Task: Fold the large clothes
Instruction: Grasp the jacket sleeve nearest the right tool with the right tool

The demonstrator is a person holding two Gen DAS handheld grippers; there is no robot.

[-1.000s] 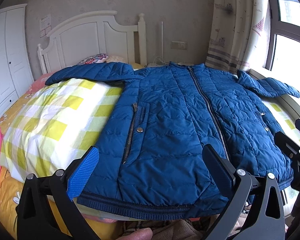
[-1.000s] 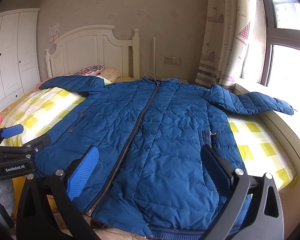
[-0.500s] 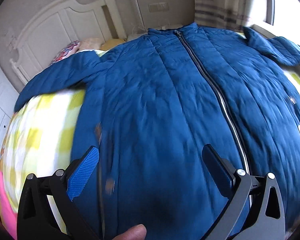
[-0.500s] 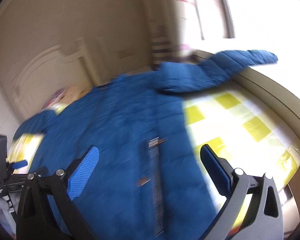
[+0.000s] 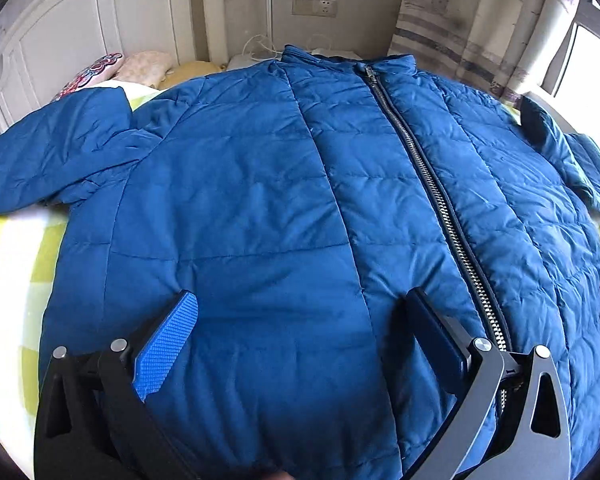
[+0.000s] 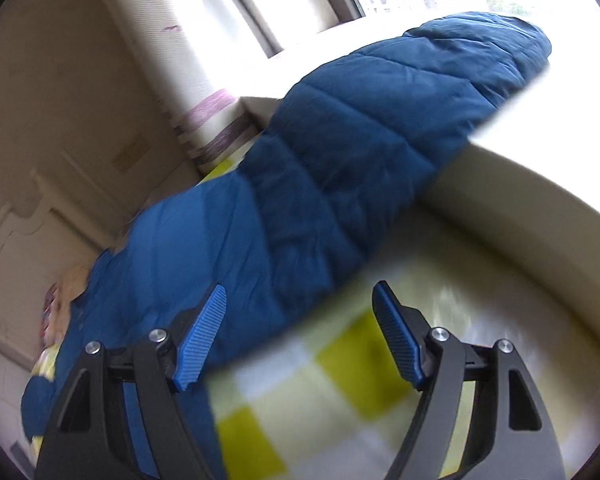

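A large blue quilted jacket [image 5: 268, 208] lies zipped and face up on the bed, its sleeves spread to both sides. My left gripper [image 5: 300, 312] hovers open over the jacket's lower front, left of the zipper [image 5: 436, 192], with nothing between its fingers. In the tilted, blurred right wrist view the jacket's right sleeve [image 6: 364, 144] stretches toward the window ledge. My right gripper [image 6: 300, 304] is just short of that sleeve's lower edge; its jaws are closing, with only the checked sheet showing between them.
A yellow and white checked sheet [image 6: 300, 392] covers the bed. A white headboard [image 5: 100, 20] and pillows [image 5: 140, 68] stand at the far end. A curtain [image 5: 480, 20], the window and a pale ledge [image 6: 540, 208] run along the right side.
Both grippers have moved in over the bed. The left one now looks down on the jacket's chest. The right one swung right and rolled toward the right sleeve, and its jaws narrowed.
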